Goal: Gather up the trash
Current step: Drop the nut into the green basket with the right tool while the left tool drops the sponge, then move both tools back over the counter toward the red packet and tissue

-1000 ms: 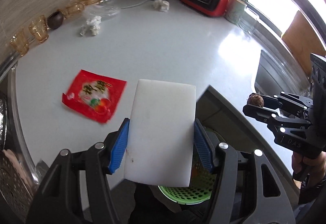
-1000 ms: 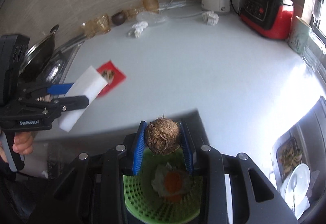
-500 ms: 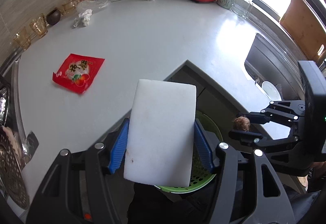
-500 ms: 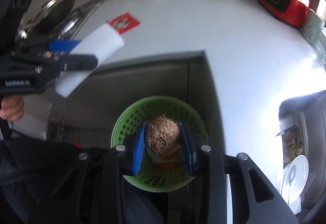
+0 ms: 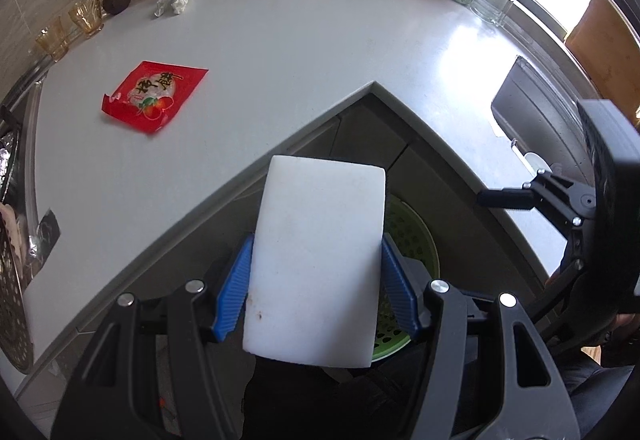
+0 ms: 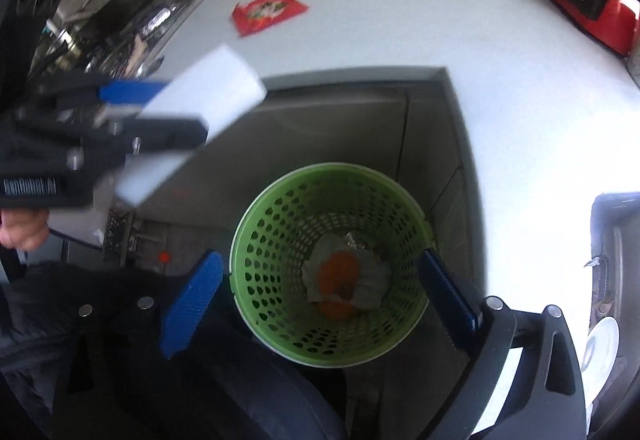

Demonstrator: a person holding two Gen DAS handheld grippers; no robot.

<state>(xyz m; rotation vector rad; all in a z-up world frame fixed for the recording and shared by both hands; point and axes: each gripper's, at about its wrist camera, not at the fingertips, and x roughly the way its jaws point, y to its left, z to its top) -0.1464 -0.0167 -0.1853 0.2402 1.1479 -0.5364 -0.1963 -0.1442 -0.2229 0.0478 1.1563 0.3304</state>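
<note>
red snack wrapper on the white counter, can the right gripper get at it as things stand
Probably yes. The right gripper is opening with nothing between its fingers, above the green perforated basket. The red snack wrapper lies flat in the open on the white counter.

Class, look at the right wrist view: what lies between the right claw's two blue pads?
The green perforated basket, well below the opening right claw, with orange-and-grey trash inside. Nothing is gripped.

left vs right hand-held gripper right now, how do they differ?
The left hand-held gripper is clamped on a white foam block; the right hand-held gripper has nothing between its jaws, which are opening wide. The left sits beside the green basket, the right directly above it. Both have blue pads and point steeply down.
</note>
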